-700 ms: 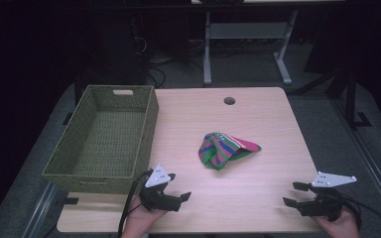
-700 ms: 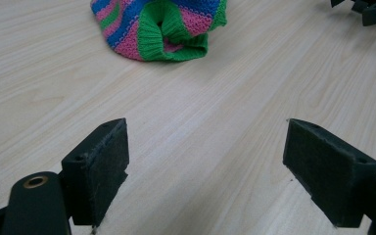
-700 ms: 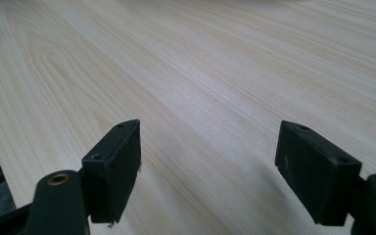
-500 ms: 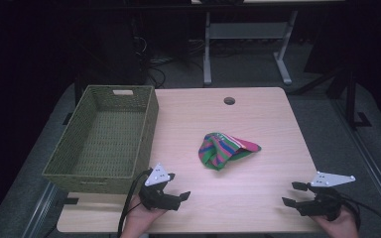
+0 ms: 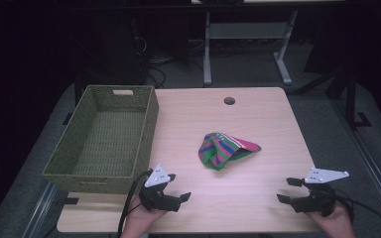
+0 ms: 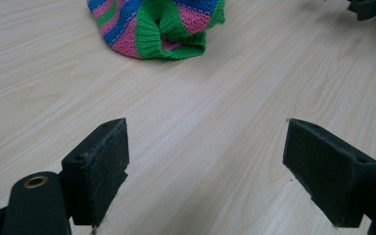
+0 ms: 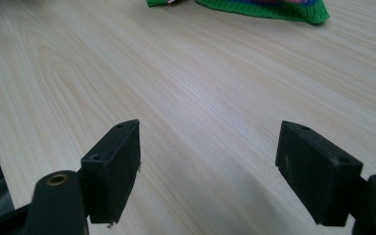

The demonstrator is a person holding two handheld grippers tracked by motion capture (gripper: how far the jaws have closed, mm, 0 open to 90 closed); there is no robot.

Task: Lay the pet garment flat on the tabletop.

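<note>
Dark surroundings frame a pale wood tabletop [image 5: 258,124], with metal desk legs [image 5: 207,44] and cables on the grey floor beyond its far edge. On the left side of the tabletop stands a large woven green basket [image 5: 74,163], open-topped and with nothing in it. A small round cable hole [image 5: 229,101] sits near the far edge.

Near the middle lies the striped knit cloth [image 5: 224,148], a crumpled bundle of green, pink and blue, well apart from the basket and untouched by either tool. In the left gripper view the same cloth [image 6: 156,24] lies ahead of the jaws across bare wood.

At the near edge, the left hand-held gripper [image 5: 176,191] rests low over the tabletop just beside the basket's near right corner, its jaws spread wide and holding nothing. The right hand-held gripper [image 5: 290,191] sits near the right near corner, likewise spread wide and without a load.

Compared with the pictures from a moment ago, almost nothing has shifted: the cloth keeps its place and shape, and both tools stay at the near edge with only a slight settling of the right one. I judge that the work is at its start, the likely aim being to lift the cloth and drop it into the basket; the reach toward it has not begun.
</note>
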